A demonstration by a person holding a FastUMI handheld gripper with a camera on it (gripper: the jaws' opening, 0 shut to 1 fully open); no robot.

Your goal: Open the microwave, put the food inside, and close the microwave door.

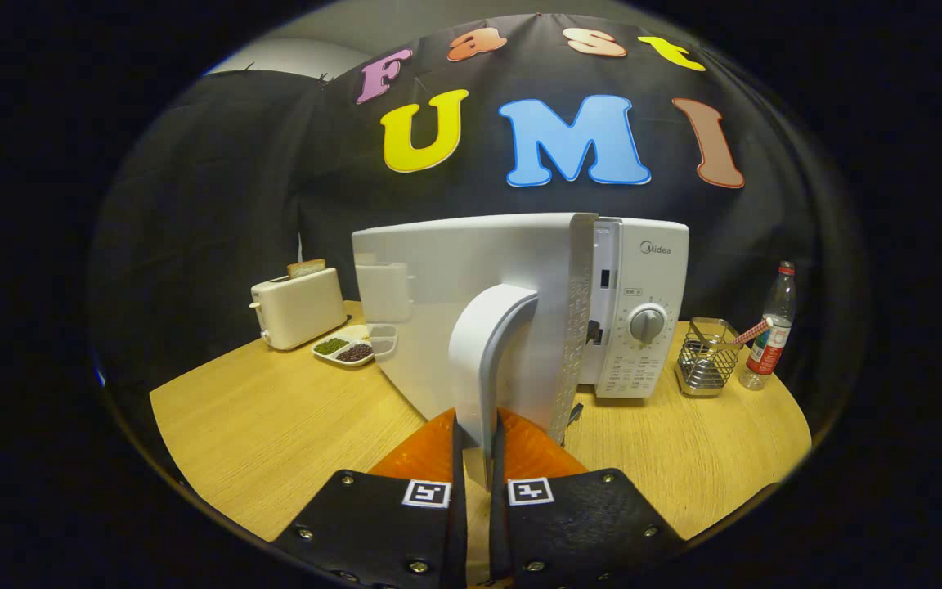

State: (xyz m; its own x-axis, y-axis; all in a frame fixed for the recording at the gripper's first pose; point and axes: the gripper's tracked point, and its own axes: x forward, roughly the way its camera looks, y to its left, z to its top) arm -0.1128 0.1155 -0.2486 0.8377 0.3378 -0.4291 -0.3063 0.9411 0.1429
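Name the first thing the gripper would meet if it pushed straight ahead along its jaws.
The gripper is already shut on the curved white door handle, so it would press the handle and the half-open white microwave door behind it. Depth beyond is unclear.

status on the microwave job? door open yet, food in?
Done: the white microwave's door is swung well open, away from the dial panel.
In hand: the gripper is shut on the door's curved white handle, one finger on each side.
Left: placing the food and closing the door. The cavity is hidden behind the door, so whether the food is already inside cannot be told.
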